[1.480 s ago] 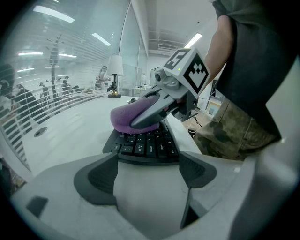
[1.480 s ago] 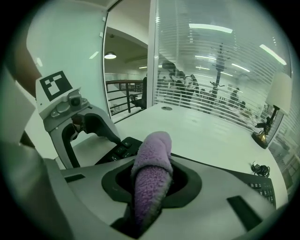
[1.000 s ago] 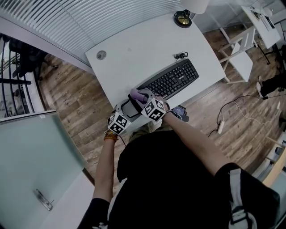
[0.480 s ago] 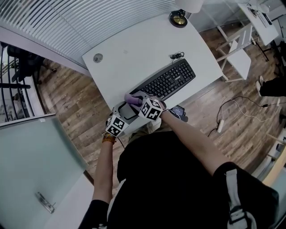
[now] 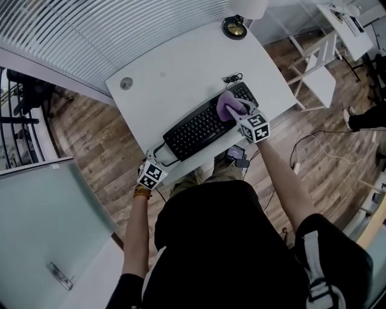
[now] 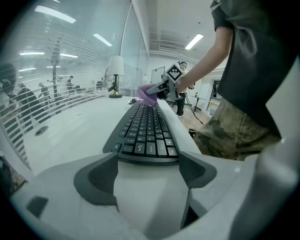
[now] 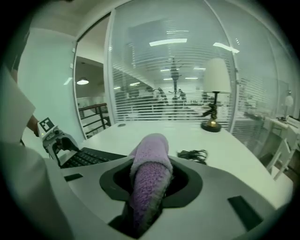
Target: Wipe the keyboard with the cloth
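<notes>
Lamp (image 5: 248, 7) cropped, keyboard (image 5: 196, 130) partly under cloth (image 5: 228, 106)

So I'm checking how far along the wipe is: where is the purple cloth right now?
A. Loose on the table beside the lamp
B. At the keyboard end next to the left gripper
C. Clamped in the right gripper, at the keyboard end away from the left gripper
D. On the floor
C: the right gripper view shows the cloth clamped in the right gripper, and the head view puts it on the keyboard end opposite the left gripper.

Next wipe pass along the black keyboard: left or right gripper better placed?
Right. The right gripper is shut on the purple fluffy cloth at the black keyboard's right end. The left gripper is open and empty at the other end.
</notes>
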`<action>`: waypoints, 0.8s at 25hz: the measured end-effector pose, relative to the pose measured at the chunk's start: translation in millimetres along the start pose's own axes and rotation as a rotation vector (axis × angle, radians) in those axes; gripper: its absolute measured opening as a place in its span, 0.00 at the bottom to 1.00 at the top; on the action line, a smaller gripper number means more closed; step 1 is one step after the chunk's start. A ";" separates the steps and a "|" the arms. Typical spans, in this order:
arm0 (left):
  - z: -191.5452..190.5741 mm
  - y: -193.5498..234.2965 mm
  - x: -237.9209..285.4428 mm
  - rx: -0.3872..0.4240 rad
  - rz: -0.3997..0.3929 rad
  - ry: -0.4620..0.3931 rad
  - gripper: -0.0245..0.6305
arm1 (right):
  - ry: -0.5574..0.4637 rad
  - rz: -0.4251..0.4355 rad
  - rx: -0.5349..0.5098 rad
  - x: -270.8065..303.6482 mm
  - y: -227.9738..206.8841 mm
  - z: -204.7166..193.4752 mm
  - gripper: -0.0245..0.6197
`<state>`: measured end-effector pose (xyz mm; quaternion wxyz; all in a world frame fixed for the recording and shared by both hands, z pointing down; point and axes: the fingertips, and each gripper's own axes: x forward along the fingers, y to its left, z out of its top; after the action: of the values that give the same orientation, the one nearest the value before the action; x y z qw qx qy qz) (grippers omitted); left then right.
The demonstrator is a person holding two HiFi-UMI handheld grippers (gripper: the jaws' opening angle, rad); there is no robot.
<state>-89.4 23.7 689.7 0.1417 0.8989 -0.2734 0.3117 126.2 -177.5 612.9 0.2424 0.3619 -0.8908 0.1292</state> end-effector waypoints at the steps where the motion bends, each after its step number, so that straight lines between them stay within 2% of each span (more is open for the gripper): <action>1: -3.2 -0.4 0.9 -0.003 -0.002 0.004 0.65 | 0.009 -0.046 0.005 -10.2 -25.9 -4.7 0.23; 5: -3.0 -1.7 1.0 -0.005 -0.004 0.010 0.65 | 0.059 -0.185 0.016 -43.2 -107.7 -23.9 0.23; 9: 2.0 -0.3 0.0 -0.005 -0.002 0.024 0.65 | 0.092 -0.239 0.032 -54.1 -150.9 -36.3 0.23; 13: 4.9 -0.5 0.7 -0.008 -0.002 0.029 0.65 | 0.121 -0.236 0.026 -47.0 -161.6 -46.6 0.23; 18: 4.8 1.1 1.8 -0.012 0.001 0.040 0.65 | 0.182 -0.195 -0.028 -25.4 -148.5 -58.0 0.23; 20: 4.1 1.0 2.4 -0.015 0.002 0.043 0.65 | 0.180 -0.206 -0.035 -19.5 -142.4 -60.8 0.23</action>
<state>-86.4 20.1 688.2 0.1538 0.8907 -0.2735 0.3290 259.7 -241.8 662.1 0.3397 0.4340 -0.8257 0.1203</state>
